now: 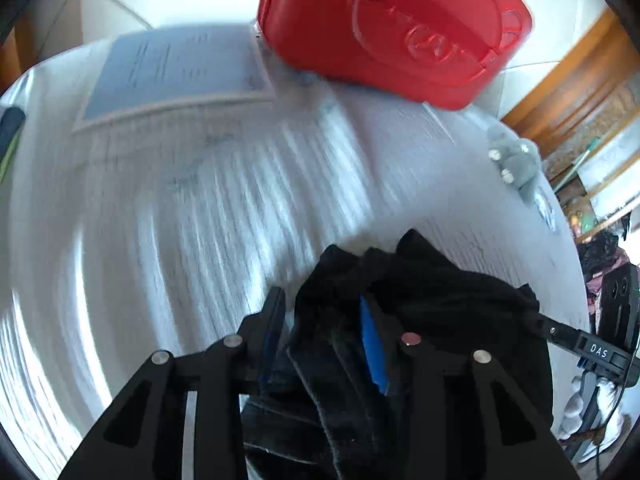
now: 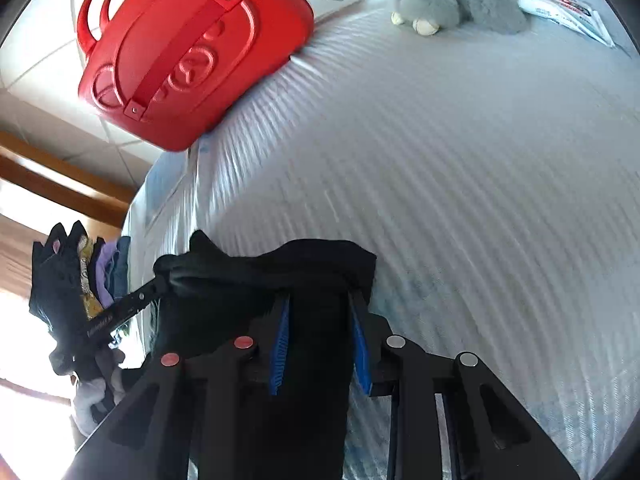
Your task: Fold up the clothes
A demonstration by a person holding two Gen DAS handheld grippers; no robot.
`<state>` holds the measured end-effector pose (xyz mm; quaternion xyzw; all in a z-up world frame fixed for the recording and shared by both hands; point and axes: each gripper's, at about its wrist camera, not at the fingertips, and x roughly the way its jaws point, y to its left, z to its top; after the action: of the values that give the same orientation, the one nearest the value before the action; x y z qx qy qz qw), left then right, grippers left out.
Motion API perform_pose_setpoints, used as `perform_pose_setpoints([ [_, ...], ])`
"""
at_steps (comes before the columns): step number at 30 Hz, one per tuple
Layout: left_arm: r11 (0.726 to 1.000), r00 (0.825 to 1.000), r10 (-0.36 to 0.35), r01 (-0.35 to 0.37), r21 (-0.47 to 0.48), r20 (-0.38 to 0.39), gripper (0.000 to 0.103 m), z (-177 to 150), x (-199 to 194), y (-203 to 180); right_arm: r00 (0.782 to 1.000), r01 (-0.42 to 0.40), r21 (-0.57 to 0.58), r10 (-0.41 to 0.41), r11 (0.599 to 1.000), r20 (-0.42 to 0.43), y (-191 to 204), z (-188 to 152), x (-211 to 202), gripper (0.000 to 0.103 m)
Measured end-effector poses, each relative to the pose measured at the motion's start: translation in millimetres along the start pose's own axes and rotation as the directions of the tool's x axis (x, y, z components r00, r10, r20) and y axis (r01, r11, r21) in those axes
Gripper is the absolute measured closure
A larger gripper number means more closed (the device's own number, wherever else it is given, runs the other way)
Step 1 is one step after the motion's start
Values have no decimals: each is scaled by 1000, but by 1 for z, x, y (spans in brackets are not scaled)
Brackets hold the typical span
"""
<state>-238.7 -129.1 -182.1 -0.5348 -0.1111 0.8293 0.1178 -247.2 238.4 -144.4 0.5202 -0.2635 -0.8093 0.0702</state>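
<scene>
Black cloth [image 2: 280, 276], soft, light and floppy, hangs bunched over the near edge of the bed [image 2: 460, 160], pinched at its edges by both left tongs [image 1: 320, 328] and right tongs [image 2: 320, 320].

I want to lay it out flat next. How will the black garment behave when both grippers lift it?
Probably floppy: the black garment bunches and droops between the left gripper and right gripper. Likely light, since it hangs from two small pinches. Its fuzzy surface suggests it won't slip easily.
</scene>
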Motion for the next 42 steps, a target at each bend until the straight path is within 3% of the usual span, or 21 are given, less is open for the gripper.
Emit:
perform_pose_setpoints([
  [3,997,998,24,-29,75,62,62,-6,-24,-13,999,42,-56,-41,998,27,13,-6,-14,66],
  [6,992,996,4,-15,122,87,50,-19,-46,-21,996,82,-103,-77,991,53,23,-21,-34,56],
  [12,984,998,56,-63,165,41,49,-33,-29,-18,998,60,-109,-61,992,-4,23,-55,-34,56],
  [19,979,1000,-10,14,201,-20,50,-41,-13,-12,1000,5,-101,-7,995,-12,22,-62,-26,56],
  [22,981,998,-34,42,189,-44,49,-38,-14,-7,1000,-10,-125,8,992,-19,26,-62,-21,50],
  [23,982,998,-40,48,182,-49,48,-36,-15,-6,1000,-18,-128,15,992,-24,27,-62,-19,40],
  [24,982,998,-38,47,185,-51,48,-36,-15,-7,999,-21,-136,17,990,-29,29,-63,-16,37],
  [31,977,998,-7,19,211,-56,49,-43,-17,-21,1000,-24,-165,22,986,-14,33,-64,-4,37],
  [34,982,998,-30,41,182,-63,47,-41,-17,-18,999,28,-160,-25,987,20,31,-63,-9,38],
  [36,980,998,-30,41,193,-60,38,-42,-15,-22,997,71,-165,-64,984,49,28,-63,-15,38],
  [38,969,998,25,-12,246,-51,22,-44,-10,-33,998,53,-154,-49,987,30,25,-60,-12,38],
  [40,953,994,100,-84,291,-41,21,-45,-5,-44,999,52,-161,-49,986,22,26,-58,-5,38],
  [42,960,995,92,-79,268,-35,21,-45,-7,-42,999,52,-164,-49,985,22,28,-56,0,38],
])
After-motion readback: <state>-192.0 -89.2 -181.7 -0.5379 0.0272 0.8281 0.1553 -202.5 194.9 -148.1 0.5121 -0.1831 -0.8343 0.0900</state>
